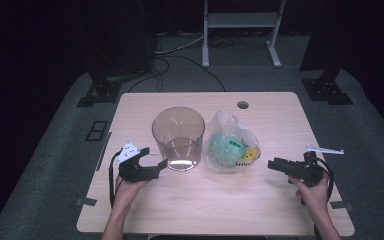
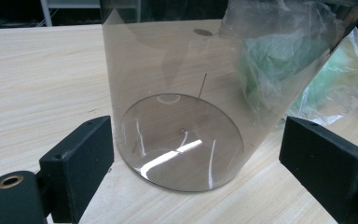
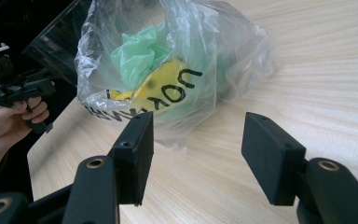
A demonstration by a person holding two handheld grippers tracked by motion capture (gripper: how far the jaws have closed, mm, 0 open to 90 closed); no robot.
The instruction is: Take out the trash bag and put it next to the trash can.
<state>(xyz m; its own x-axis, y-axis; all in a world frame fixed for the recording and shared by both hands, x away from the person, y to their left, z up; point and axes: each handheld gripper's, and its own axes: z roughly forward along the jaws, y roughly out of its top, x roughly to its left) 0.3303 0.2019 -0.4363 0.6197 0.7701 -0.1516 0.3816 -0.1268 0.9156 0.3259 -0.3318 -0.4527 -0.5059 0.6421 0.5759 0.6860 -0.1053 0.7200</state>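
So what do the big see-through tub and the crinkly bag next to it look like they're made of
The tub looks like hard, smoke-tinted clear plastic: glossy, with light streaks on its base and the table grain showing through; glass can't be ruled out. The bag seems to be thin, soft plastic film: wrinkled, shiny and see-through, with green and yellow contents visible inside.

Bare table point(image 1: 220, 200) lies open between the left gripper point(image 1: 161, 166) and right gripper point(image 1: 271, 164). Ahead of them, the clear cylinder point(image 1: 178, 137) and plastic bag point(image 1: 230, 142) block passage, standing just beside each other.
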